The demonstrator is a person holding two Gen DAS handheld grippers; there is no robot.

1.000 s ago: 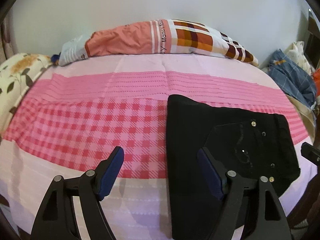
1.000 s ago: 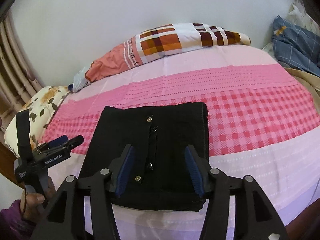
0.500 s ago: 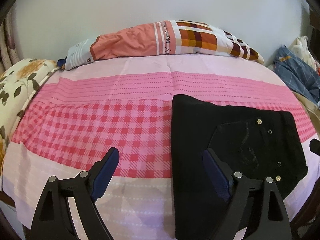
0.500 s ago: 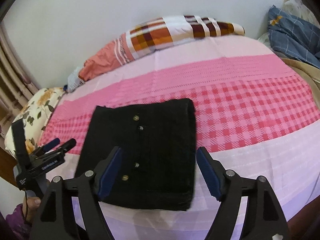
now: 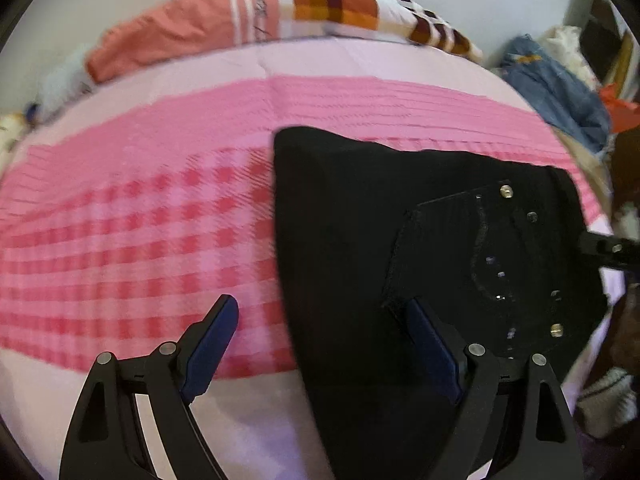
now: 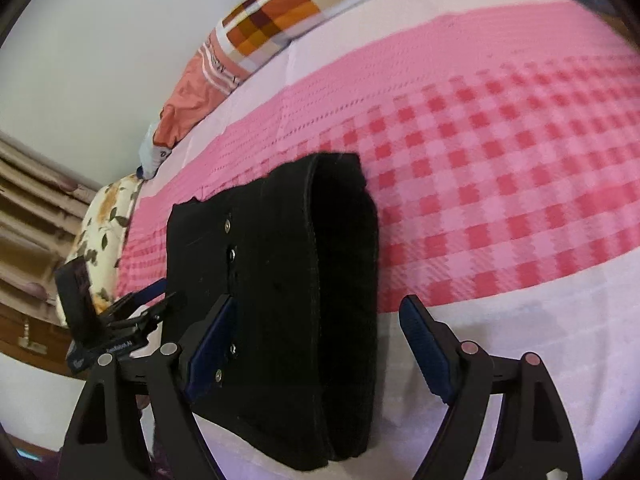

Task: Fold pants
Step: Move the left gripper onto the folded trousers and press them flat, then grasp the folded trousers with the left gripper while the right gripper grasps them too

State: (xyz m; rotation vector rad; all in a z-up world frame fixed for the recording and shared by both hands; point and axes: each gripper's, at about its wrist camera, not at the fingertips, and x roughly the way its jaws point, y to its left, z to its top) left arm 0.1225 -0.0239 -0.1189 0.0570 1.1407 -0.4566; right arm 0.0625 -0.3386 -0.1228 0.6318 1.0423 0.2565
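Note:
The black pants (image 5: pixel 352 248) lie folded into a thick rectangle on the pink checked bedspread (image 5: pixel 140 232), metal buttons facing up. In the right wrist view the pants (image 6: pixel 288 300) show their stacked folded edge. My left gripper (image 5: pixel 322 330) is open and empty, its jaws straddling the left edge of the pants. My right gripper (image 6: pixel 316 330) is open and empty, close over the right side of the pants. The left gripper also shows in the right wrist view (image 6: pixel 132 320) at the pants' left edge.
A patchwork pillow (image 5: pixel 280 12) lies along the wall at the head of the bed. A floral pillow (image 6: pixel 104 224) sits at the left side. A heap of blue clothes (image 5: pixel 560 92) lies off the right side of the bed.
Both grippers have moved closer and lower toward the pants. The right gripper's view has tilted and its jaws have opened wider around the pants' right edge.

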